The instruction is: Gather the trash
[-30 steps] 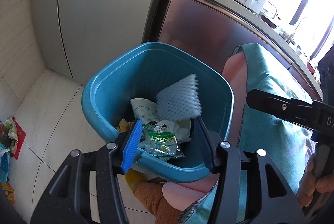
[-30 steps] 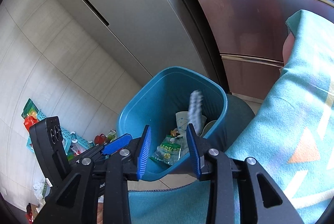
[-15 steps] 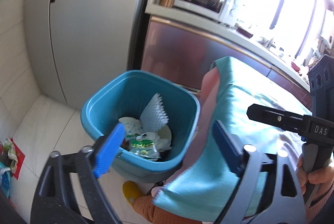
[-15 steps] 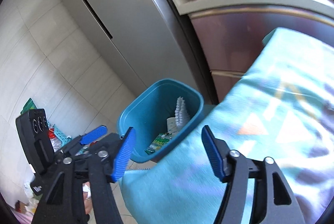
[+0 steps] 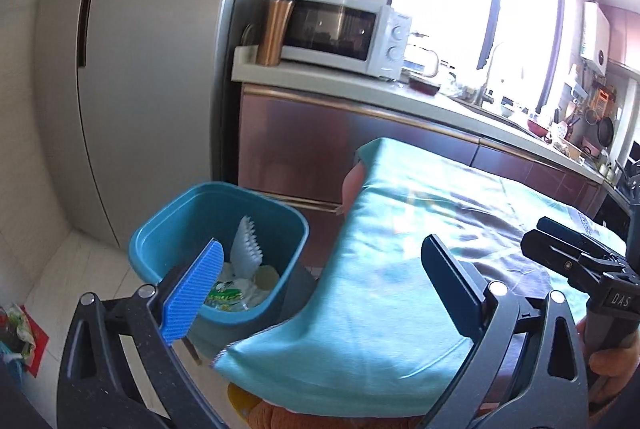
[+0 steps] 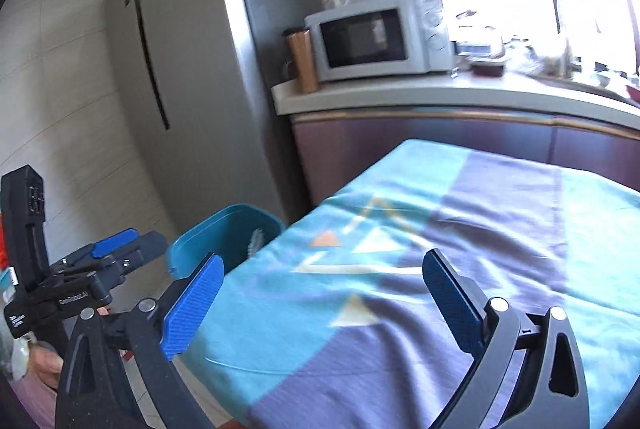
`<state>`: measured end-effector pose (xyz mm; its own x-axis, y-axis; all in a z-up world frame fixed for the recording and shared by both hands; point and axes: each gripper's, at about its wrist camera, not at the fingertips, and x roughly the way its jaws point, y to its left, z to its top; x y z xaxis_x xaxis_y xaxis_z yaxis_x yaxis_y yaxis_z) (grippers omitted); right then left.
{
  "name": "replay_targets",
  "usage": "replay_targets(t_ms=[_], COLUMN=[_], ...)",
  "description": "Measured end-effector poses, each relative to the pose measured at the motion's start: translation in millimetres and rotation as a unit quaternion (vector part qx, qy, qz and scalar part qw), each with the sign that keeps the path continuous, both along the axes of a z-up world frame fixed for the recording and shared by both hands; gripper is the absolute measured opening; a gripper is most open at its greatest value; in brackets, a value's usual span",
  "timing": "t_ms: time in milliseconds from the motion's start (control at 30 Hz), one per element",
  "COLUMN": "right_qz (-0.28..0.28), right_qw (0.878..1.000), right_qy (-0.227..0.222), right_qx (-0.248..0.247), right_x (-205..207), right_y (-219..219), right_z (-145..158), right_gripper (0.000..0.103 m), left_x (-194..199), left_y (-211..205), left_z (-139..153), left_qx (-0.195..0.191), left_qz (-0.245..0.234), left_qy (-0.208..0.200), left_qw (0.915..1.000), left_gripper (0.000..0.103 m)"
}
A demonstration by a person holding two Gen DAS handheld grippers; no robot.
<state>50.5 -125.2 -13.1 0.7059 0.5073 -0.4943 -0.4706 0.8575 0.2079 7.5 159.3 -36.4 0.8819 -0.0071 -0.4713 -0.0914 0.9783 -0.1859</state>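
A blue trash bin (image 5: 168,229) stands on the floor beside the table, holding a white foam net (image 5: 246,249), a green wrapper (image 5: 224,295) and paper scraps. The bin's rim also shows in the right wrist view (image 6: 224,221). My left gripper (image 5: 320,289) is open and empty, raised above the bin and the table's corner. My right gripper (image 6: 320,297) is open and empty above the teal and grey tablecloth (image 6: 460,229). The left gripper also shows in the right wrist view (image 6: 108,257), at the left.
A grey fridge (image 5: 140,69) stands behind the bin. A counter (image 5: 360,93) carries a microwave (image 5: 340,37) and a copper tumbler (image 5: 274,29). Colourful litter (image 5: 16,325) lies on the floor at far left. The tablecloth covers the table (image 5: 400,249) at right.
Both grippers have opened wide and lifted up and back from the bin. The foam net has dropped and now rests inside the bin. The table now fills more of both views.
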Motion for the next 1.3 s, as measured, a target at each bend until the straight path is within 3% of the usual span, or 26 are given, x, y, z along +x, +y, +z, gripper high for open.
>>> replay_targets(t_ms=[467,833,1300], right_qz=[-0.141,-0.171,-0.185], right_qw=[0.985,0.978,0.974], right_qy=[-0.097,-0.121,-0.130], right_qx=[-0.001,-0.001,-0.006], right_x=[-61,-84,-91], right_y=[-87,-109,-116], right_z=[17,20,23], right_gripper=[0.096,0.096,0.096], left_x=[-25,-37,-40], left_y=[-92,-122,-127], left_z=[28,32,33], left_qx=[0.037,0.066,0.071], left_qz=[-0.051,-0.068,-0.066], left_qy=[-0.076,-0.100,-0.111], left_qw=[0.9951,0.9904,0.9891], left_gripper=[0.097,0.097,0.097])
